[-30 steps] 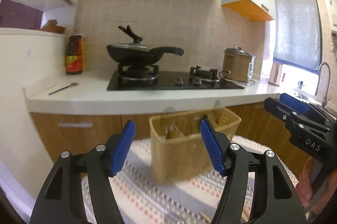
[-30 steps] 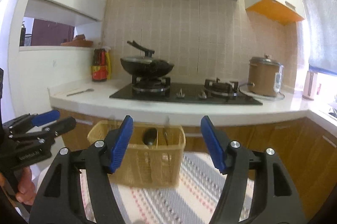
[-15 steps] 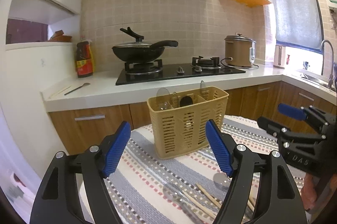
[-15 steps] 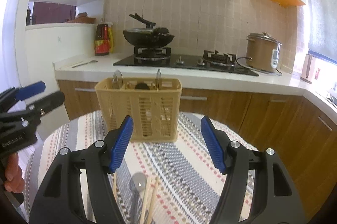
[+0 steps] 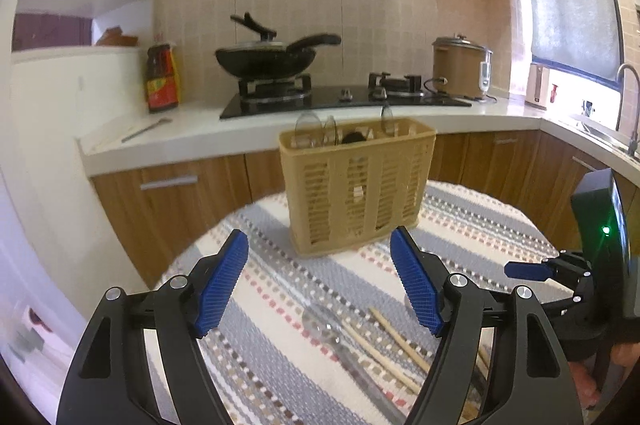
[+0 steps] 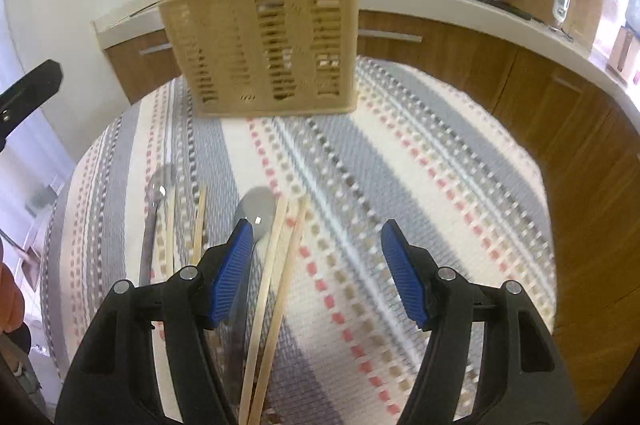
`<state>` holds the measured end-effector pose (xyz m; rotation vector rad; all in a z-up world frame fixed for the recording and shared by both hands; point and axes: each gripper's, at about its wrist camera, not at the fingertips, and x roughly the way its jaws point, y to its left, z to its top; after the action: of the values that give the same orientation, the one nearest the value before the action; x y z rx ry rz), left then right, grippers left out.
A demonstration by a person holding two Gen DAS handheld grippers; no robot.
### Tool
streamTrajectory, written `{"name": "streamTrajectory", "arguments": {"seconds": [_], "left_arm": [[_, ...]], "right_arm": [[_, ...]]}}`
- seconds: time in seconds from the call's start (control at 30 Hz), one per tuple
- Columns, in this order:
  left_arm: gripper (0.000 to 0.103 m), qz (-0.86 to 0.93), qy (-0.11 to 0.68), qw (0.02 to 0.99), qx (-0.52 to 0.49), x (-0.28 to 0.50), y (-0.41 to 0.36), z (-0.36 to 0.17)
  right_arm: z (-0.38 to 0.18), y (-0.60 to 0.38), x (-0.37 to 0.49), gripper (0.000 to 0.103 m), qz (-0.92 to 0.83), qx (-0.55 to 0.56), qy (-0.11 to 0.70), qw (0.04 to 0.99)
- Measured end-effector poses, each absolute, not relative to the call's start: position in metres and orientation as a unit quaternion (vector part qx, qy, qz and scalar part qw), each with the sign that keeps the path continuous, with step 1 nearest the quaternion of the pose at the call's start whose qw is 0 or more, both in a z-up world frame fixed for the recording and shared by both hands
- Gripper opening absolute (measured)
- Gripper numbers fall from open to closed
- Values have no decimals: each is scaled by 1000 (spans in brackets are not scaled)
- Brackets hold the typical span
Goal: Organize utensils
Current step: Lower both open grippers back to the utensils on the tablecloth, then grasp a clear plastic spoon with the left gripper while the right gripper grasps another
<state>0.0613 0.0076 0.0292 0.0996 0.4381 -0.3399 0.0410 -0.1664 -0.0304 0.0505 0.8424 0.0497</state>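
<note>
A tan slotted utensil basket (image 5: 356, 185) (image 6: 264, 45) stands upright on the striped round table (image 5: 480, 225) (image 6: 400, 165), with spoon bowls poking above its rim. Loose on the cloth lie two metal spoons (image 6: 256, 213) (image 6: 160, 185) and several wooden chopsticks (image 6: 276, 281) (image 5: 396, 337). My left gripper (image 5: 320, 281) hangs open over the cloth, short of the basket, nothing between its blue pads. My right gripper (image 6: 316, 273) is open and tilted down over the chopsticks and the nearer spoon, gripping nothing. It also shows at the right edge of the left wrist view, right gripper (image 5: 536, 271).
Behind the table runs a white counter (image 5: 180, 141) with wooden cabinets, a hob with a black pan (image 5: 268, 59), a sauce bottle (image 5: 162, 81), a rice cooker (image 5: 460, 71) and a sink tap (image 5: 628, 105) at the far right. A hand (image 6: 10, 305) shows at the left edge.
Both grippers have dropped and tipped downward toward the table, the right one most. The table, spoons and chopsticks have come into view, and the left jaws stand slightly wider.
</note>
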Motion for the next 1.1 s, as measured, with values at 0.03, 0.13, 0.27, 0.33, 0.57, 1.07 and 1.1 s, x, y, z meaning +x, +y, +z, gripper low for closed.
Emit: {"name": "streamTrajectory", "arguments": {"seconds": [0.03, 0.13, 0.27, 0.33, 0.57, 1.07, 1.1], "left_arm": [[72, -167, 222, 959, 50, 62, 7, 26], [72, -161, 243, 955, 57, 65, 7, 14], [68, -192, 321, 927, 33, 87, 15, -2], [58, -234, 391, 890, -17, 111, 26, -12], [54, -259, 501, 822, -79, 155, 41, -45], [28, -207, 497, 843, 16, 133, 13, -65], [30, -207, 495, 844, 20, 129, 11, -65]], "right_arm": [[-32, -166, 39, 63, 26, 26, 408, 912], [-30, -164, 37, 63, 26, 21, 409, 912], [-30, -171, 47, 63, 27, 26, 433, 900], [-32, -179, 57, 55, 44, 47, 454, 889], [-52, -193, 85, 39, 84, 111, 506, 851], [-49, -137, 83, 32, 133, 32, 515, 846], [-52, -133, 85, 32, 129, 22, 519, 845]]}}
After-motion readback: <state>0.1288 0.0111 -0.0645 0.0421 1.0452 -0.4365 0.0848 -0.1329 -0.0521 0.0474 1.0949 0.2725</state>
